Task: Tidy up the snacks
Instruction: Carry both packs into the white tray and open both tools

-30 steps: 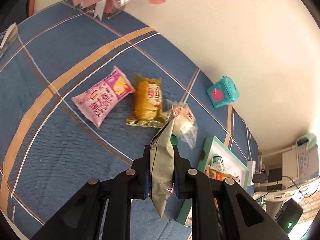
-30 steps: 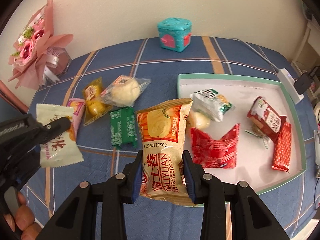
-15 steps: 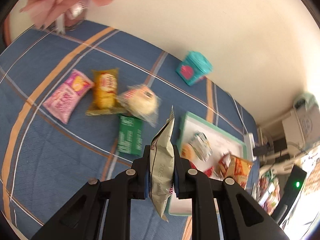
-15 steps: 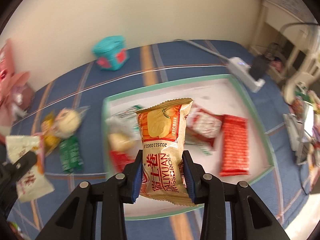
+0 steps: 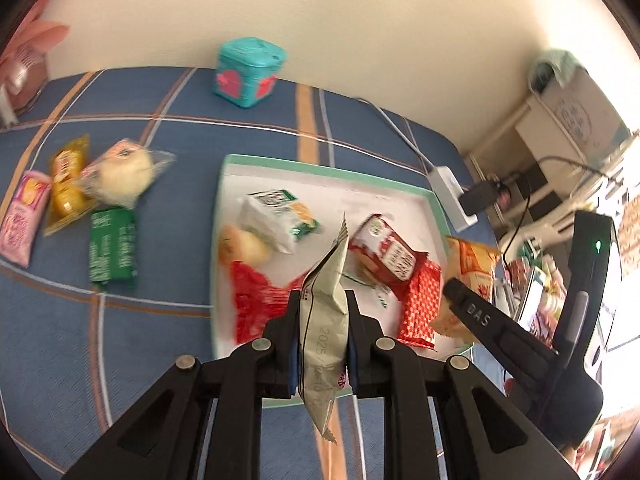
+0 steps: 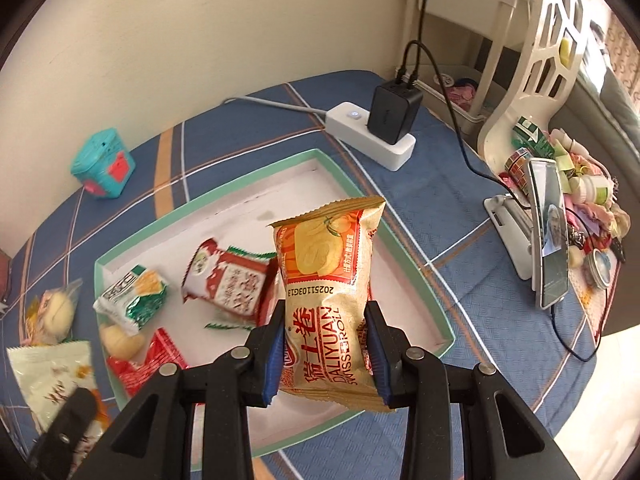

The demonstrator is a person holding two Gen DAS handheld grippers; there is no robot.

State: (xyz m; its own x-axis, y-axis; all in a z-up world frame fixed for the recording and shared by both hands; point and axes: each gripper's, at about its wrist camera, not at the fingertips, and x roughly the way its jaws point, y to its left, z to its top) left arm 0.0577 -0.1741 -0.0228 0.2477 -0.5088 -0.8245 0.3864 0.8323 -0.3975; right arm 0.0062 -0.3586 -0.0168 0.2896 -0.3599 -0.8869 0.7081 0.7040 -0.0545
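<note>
My left gripper (image 5: pixel 322 344) is shut on a pale cream snack packet (image 5: pixel 325 320), held edge-on above the near rim of the green-rimmed white tray (image 5: pixel 320 166). My right gripper (image 6: pixel 327 354) is shut on an orange Swiss roll packet (image 6: pixel 326 288) above the tray (image 6: pixel 208 194), over its right half. The tray holds several red and green-white packets (image 5: pixel 384 254) and a round bun (image 5: pixel 244 244). The cream packet also shows in the right wrist view (image 6: pixel 48 380). The orange packet shows in the left wrist view (image 5: pixel 468 276).
Pink (image 5: pixel 20 220), yellow (image 5: pixel 66 184), clear bun (image 5: pixel 120 168) and green (image 5: pixel 112 246) packets lie left of the tray on the blue plaid cloth. A teal box (image 5: pixel 250 70) stands by the wall. A power strip with charger (image 6: pixel 376 136) and a phone on a stand (image 6: pixel 548 232) lie right.
Both grippers have swung right with their packets. The tray has come under them and now fills both views. The loose snacks have slid to the left.
</note>
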